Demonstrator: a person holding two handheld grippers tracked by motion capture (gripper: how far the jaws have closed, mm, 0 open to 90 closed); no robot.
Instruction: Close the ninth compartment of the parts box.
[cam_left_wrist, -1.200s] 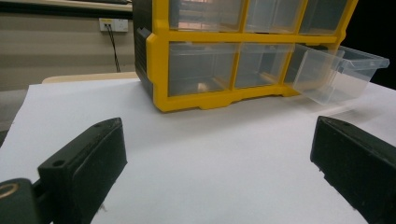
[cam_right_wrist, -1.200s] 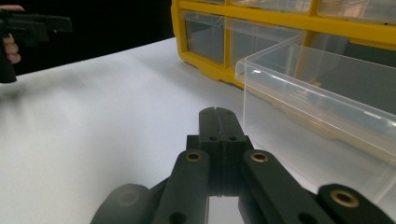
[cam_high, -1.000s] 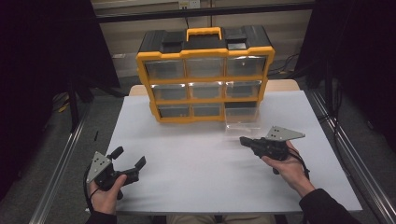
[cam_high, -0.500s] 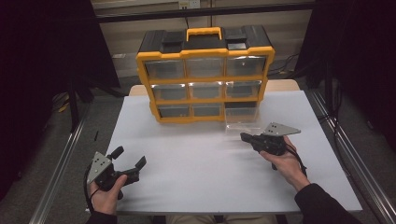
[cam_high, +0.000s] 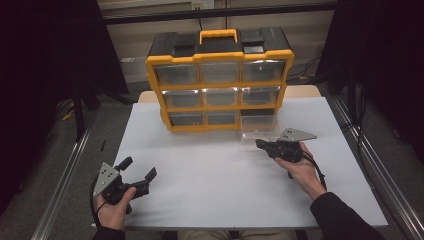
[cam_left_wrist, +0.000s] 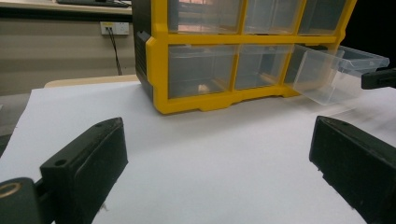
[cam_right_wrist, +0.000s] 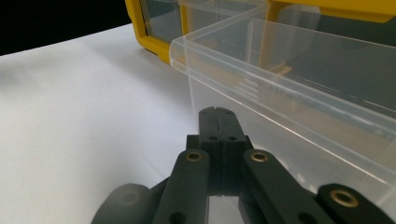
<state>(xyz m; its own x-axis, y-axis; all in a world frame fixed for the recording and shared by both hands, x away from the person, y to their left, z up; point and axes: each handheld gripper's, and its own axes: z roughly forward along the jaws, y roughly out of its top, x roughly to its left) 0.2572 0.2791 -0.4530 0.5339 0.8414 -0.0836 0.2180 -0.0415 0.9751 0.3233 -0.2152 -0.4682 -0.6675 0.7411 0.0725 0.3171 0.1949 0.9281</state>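
Note:
A yellow and black organizer (cam_high: 220, 85) with several clear drawers stands at the back of the white table (cam_high: 210, 170). Its bottom right drawer (cam_high: 259, 131) is pulled out and juts over the table. My right gripper (cam_high: 260, 144) is shut with nothing between its jaws. In the right gripper view its tips (cam_right_wrist: 217, 114) sit just below the rim of the drawer's (cam_right_wrist: 289, 93) front wall; whether they touch it I cannot tell. My left gripper (cam_high: 138, 167) rests open near the front left, its jaws wide apart (cam_left_wrist: 219, 140) and pointing at the organizer (cam_left_wrist: 159, 70).
Metal rails run along both sides of the table (cam_high: 65, 180). Dark curtains stand left and right. A wall socket with a cable (cam_left_wrist: 114, 29) sits behind the organizer. In the left gripper view the right gripper's tip (cam_left_wrist: 378, 78) shows beside the open drawer (cam_left_wrist: 327, 74).
My right gripper has edged a little farther from the person, toward the pulled-out drawer, still shut. The left gripper has stayed put.

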